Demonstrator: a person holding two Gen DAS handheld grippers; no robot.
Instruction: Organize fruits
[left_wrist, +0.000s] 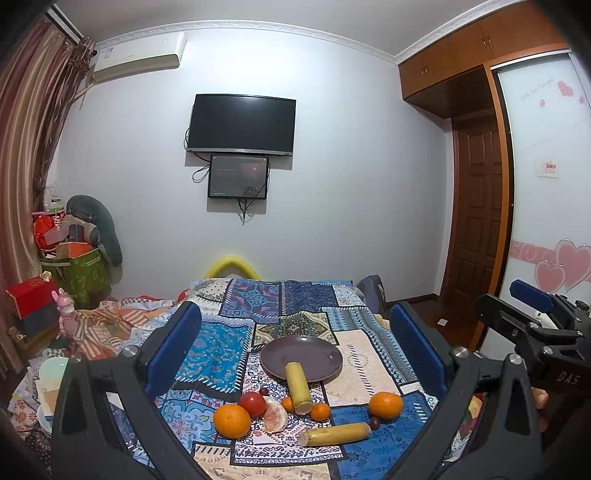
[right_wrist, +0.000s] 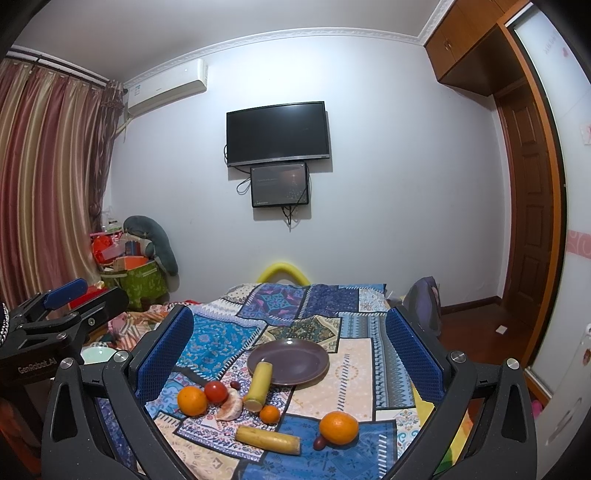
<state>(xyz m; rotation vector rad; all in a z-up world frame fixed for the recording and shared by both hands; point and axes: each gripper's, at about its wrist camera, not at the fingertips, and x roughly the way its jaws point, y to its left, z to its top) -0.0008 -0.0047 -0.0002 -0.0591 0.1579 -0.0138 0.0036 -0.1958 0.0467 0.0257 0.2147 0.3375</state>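
Observation:
A dark purple plate (left_wrist: 314, 350) (right_wrist: 295, 354) lies on the patchwork cloth. One yellow cane piece (left_wrist: 298, 386) (right_wrist: 259, 384) leans on the plate's near rim. A second cane piece (left_wrist: 334, 434) (right_wrist: 267, 439) lies flat nearer to me. Around them sit a big orange (left_wrist: 231, 421) (right_wrist: 191, 400), a red tomato (left_wrist: 253, 403) (right_wrist: 216, 391), a peeled citrus (left_wrist: 276, 415) (right_wrist: 231, 406), a small tangerine (left_wrist: 320, 411) (right_wrist: 269, 414), another orange (left_wrist: 385, 405) (right_wrist: 338, 427) and a dark red berry (left_wrist: 375, 422) (right_wrist: 319, 443). My left gripper (left_wrist: 295, 343) and right gripper (right_wrist: 290, 339) both hover open above the fruit, holding nothing.
The cloth covers a bed (left_wrist: 295, 295) that runs toward a white wall with a TV (left_wrist: 242, 123). Piled boxes and bags (left_wrist: 77, 258) stand at the left. A wooden door (left_wrist: 480, 210) and wardrobe are on the right. A pale bowl (right_wrist: 98, 355) sits at the left edge.

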